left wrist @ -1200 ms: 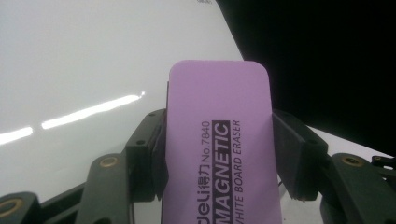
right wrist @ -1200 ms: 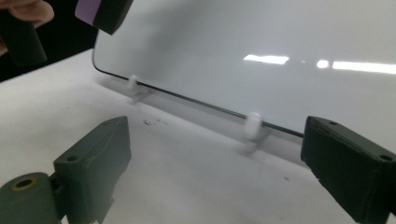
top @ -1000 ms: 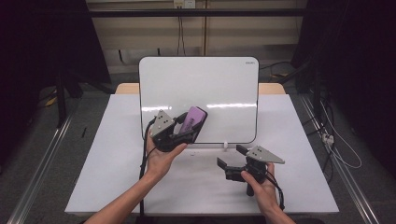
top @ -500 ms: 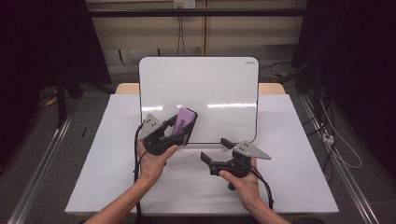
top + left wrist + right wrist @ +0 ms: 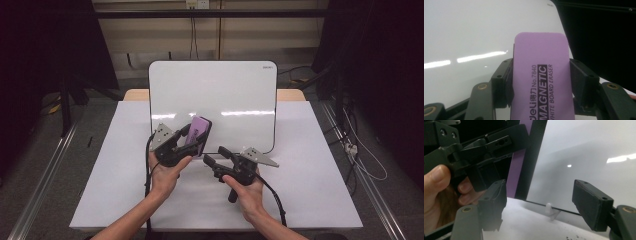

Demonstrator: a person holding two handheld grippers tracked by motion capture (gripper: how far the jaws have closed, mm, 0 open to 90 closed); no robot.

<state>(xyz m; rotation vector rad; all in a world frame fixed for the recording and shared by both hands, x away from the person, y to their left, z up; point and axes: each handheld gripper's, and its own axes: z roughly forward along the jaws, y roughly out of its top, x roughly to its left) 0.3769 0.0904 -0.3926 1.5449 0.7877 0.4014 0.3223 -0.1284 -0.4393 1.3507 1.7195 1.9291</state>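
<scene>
Whiteboard (image 5: 225,95) behind hand-held gripper-clamped (image 5: 197,142) eraser (image 5: 198,131)

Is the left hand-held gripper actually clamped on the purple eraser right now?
Touching. In the left gripper view, both jaws of the left hand-held gripper press flat against the long sides of the purple eraser, with no gap on either side.

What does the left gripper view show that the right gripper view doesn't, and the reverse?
Left gripper view: the eraser face-on, purple, printed MAGNETIC WHITE BOARD ERASER, clamped between the left tongs. Right gripper view: the eraser edge-on, the hand gripping the left tongs, the right tongs apart with nothing between them, having just been closing, and a small white foot under the board where its lower edge meets the table. Shared: the eraser and the glossy board with light streaks.
</scene>
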